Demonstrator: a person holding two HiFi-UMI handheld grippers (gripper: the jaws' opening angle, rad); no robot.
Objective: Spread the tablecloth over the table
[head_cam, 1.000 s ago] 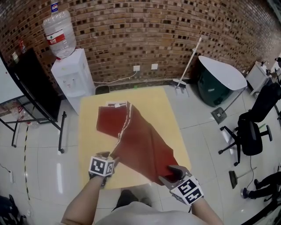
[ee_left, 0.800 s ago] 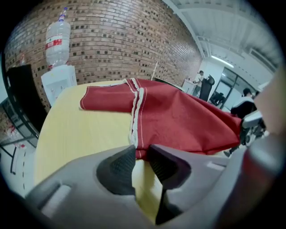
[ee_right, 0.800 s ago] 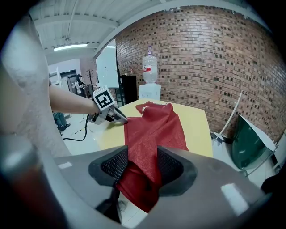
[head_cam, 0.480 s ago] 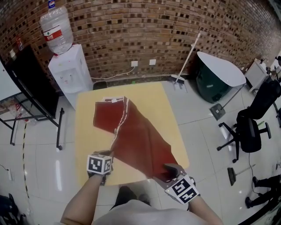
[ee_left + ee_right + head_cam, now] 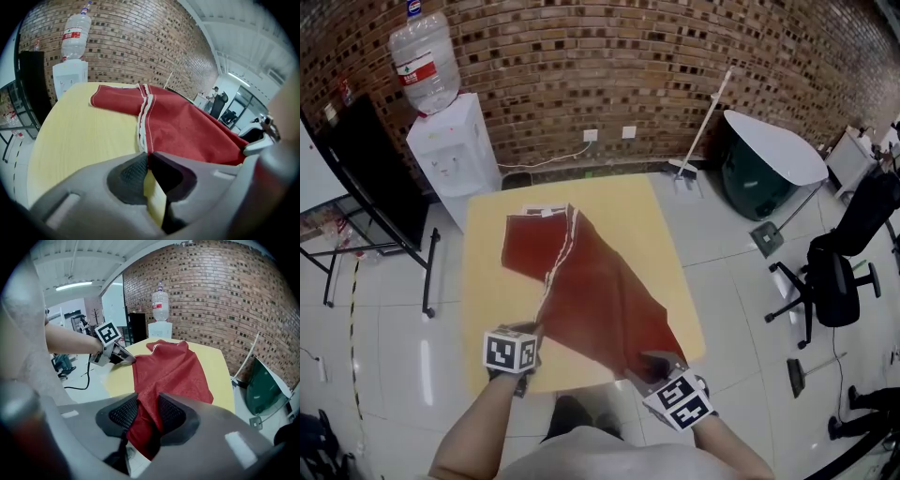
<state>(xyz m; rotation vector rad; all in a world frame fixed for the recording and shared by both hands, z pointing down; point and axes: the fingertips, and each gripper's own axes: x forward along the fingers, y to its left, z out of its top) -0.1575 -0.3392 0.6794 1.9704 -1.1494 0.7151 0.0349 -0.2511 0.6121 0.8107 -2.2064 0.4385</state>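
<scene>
Table (image 5: pixel 492 281) half covered: cloth (image 5: pixel 600 291) is newly clamped by left gripper (image 5: pixel 536 330); right gripper (image 5: pixel 652 361) is being closed around it, so spreading is judged imminent.

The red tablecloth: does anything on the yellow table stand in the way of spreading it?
Nothing visible does; only the crumpled red fabric tablecloth lies on the square yellow wooden table.

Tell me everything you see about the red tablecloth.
The tablecloth is dark red fabric with a white stitched hem. It lies bunched diagonally across the yellow table, its near corner hanging over the edge. The left gripper pinches its hem; the jaws of the right gripper are closing around the hanging corner.
</scene>
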